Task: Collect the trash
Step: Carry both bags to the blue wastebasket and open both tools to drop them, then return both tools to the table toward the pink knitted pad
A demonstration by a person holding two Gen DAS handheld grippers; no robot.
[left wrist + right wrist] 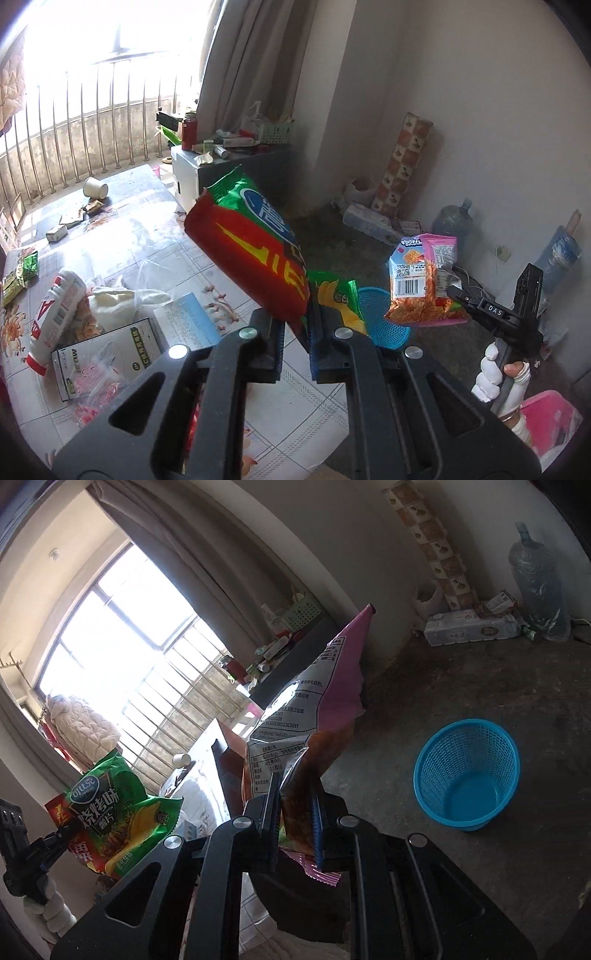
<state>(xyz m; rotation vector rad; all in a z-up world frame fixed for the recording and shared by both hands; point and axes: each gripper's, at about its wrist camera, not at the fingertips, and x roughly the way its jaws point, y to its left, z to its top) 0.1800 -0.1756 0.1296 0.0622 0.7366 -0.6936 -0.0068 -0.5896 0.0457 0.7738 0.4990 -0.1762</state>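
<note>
Left wrist view shows the left gripper (pixel 295 332) pinching a red-and-green chip bag (pixel 255 254) by its lower edge, so the bag stands clear above the cluttered table (pixel 229 299). The right gripper (pixel 295 823) clamps a pink snack bag (pixel 317 709) the same way. Both bags hang in the air, apparently to be dropped into the blue basket (pixel 467 775) on the floor, which looks empty.

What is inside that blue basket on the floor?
The blue basket looks empty in the right wrist view: its bare bottom shows through the open top. In the left wrist view, the green chip bag and left gripper hide most of it.
</note>
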